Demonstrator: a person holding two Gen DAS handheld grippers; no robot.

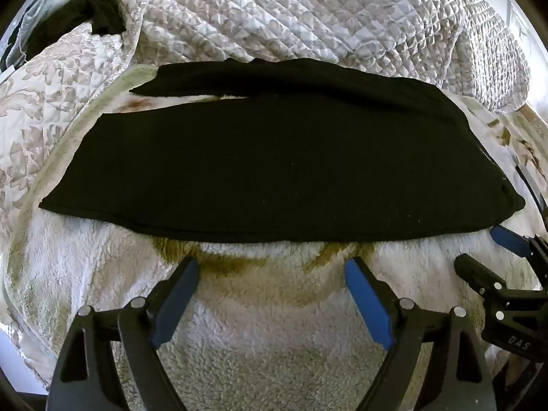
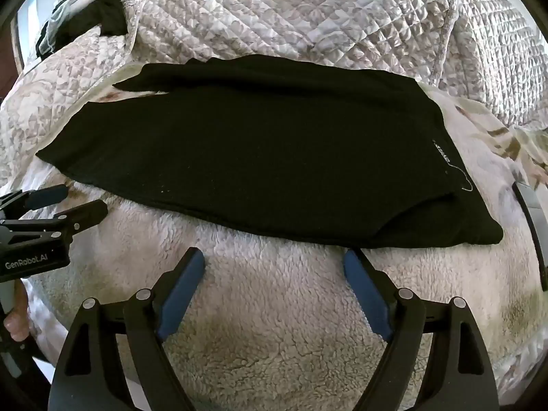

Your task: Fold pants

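- Black pants [image 1: 274, 157] lie folded lengthwise on a white fleece blanket [image 1: 267, 352].
- Left gripper [image 1: 272, 270] and right gripper [image 2: 274, 263] hover near them, jaws apart, empty.

Both wrist views sit low and close over the fleece blanket [image 1: 267, 352], facing the quilt [image 1: 291, 17] beyond the black pants [image 1: 274, 171]. The left view sits toward the pants' leg end, the right view toward their waist end. Both share the pants [image 2: 257, 154], and each catches the other gripper at its edge.
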